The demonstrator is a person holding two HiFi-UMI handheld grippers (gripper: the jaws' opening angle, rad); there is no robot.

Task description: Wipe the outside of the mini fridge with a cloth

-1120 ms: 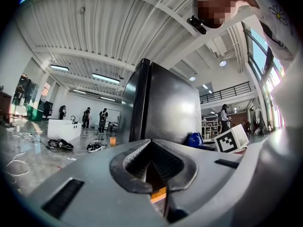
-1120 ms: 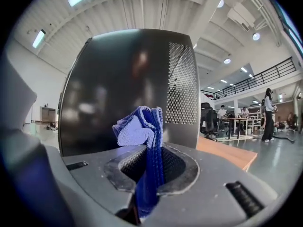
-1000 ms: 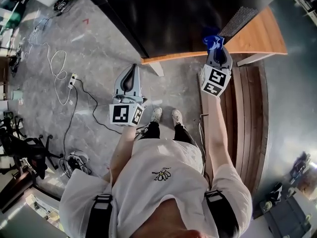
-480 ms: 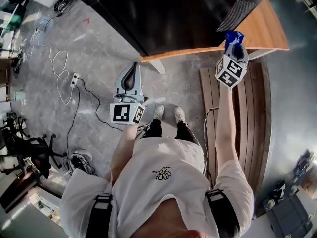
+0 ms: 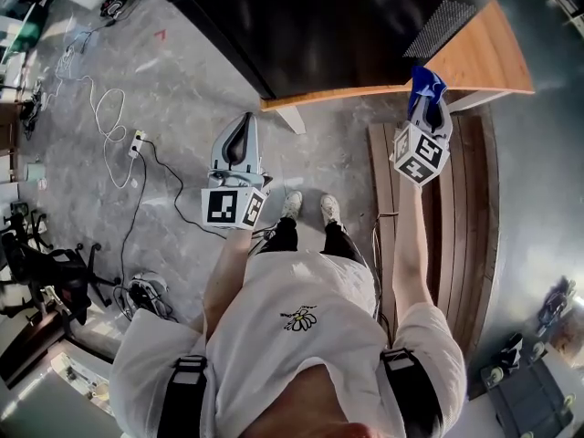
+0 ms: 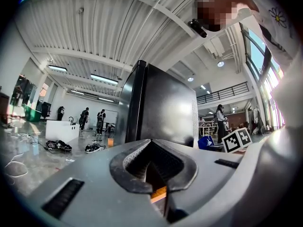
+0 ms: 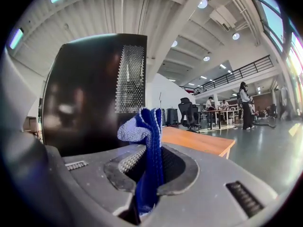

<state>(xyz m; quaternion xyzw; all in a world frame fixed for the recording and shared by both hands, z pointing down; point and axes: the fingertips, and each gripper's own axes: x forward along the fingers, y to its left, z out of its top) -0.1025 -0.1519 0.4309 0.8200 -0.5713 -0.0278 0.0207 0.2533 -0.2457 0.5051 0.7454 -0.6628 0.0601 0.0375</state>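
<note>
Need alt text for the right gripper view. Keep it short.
The right hand-held gripper is shut on a blue cloth that sticks up between its jaws, pointed at the black mini fridge close ahead. A wooden table extends to the fridge's right, with an open hall beyond.

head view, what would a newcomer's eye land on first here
The big glossy black mini fridge fills the top of the frame, standing on a light wooden platform. Near its right corner, the right claw pinches a bright blue knitted cloth; the left claw hangs shut and empty over the grey floor.
</note>
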